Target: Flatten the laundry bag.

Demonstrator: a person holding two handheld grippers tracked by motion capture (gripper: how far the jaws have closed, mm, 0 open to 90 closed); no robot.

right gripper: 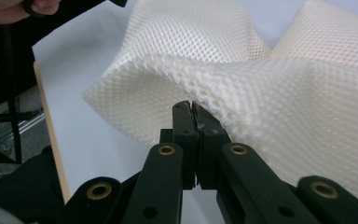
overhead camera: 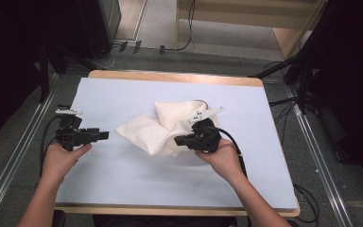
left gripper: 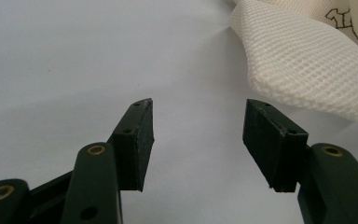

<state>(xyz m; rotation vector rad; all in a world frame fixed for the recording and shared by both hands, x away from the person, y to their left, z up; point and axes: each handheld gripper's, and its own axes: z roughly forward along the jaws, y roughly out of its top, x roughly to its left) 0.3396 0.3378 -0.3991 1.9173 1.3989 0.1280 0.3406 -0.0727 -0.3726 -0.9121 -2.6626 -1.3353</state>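
1. In the right gripper view, the right gripper rises from the bottom centre with its two black jaws pressed together, their tips pinching the near edge of the white mesh cloth. The cloth's honeycomb weave humps up just beyond the tips and spreads across the middle and right of the frame.
2. In the left gripper view, the left gripper stands with its jaws wide apart and nothing between them; past them lies bare pale-blue table cover. A rounded fold of the mesh cloth sits in the upper right of that frame, near the right-hand jaw but apart from it. Behind the fold a smoother cream fabric shows a small dark printed mark.
3. The high view sets both in place. The left gripper sits left of centre, pointing at the cloth with a strip of cover between them. The right gripper meets the cloth's lower right edge.
4. The cloth lies crumpled at the centre of the table cover, bunched into two humps.
5. In the upper left of the right gripper view, the person's other hand appears.
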